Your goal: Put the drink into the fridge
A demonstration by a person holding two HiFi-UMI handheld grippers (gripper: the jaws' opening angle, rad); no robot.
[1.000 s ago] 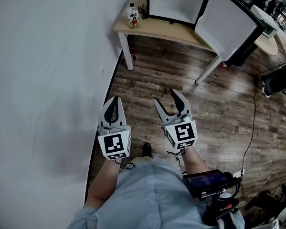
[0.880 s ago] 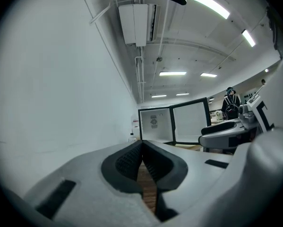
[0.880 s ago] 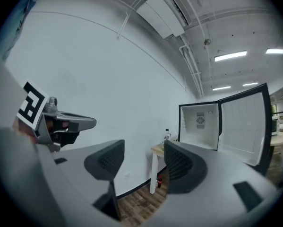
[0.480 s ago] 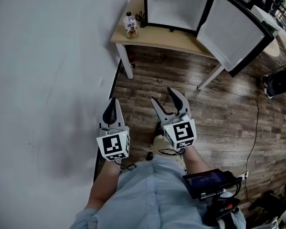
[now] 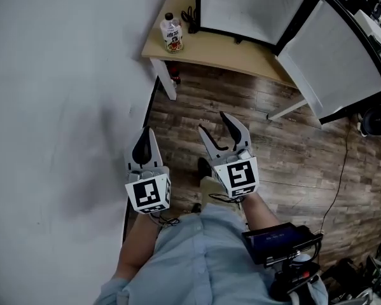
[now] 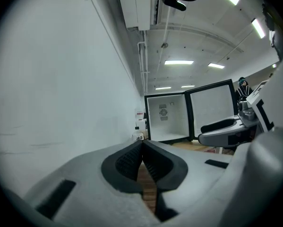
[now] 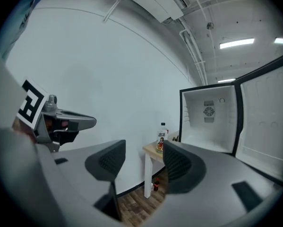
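Observation:
The drink, a clear bottle [image 5: 172, 35] with a red-and-white label, stands upright on the left end of a light wooden table [image 5: 235, 49], beside the wall. Next to it on the table is a small fridge [image 5: 254, 8] with a white inside, its door [image 5: 339, 56] swung open to the right. Both grippers are held in front of the person, well short of the table. My left gripper [image 5: 147, 132] is shut and empty. My right gripper [image 5: 214, 124] is open, its jaws closing a little with nothing between them. Along its jaws the bottle [image 7: 161, 140] and the fridge [image 7: 210, 122] show ahead.
A white wall [image 5: 63, 75] runs along the left. A small red bottle [image 5: 173, 79] stands on the wood floor by the table's leg. A black cable [image 5: 339, 170] trails over the floor at the right. A device [image 5: 279, 243] hangs at the person's waist.
The table, bottle and fridge have come nearer and shifted in view as the person steps forward. Both grippers keep their places in front of the body.

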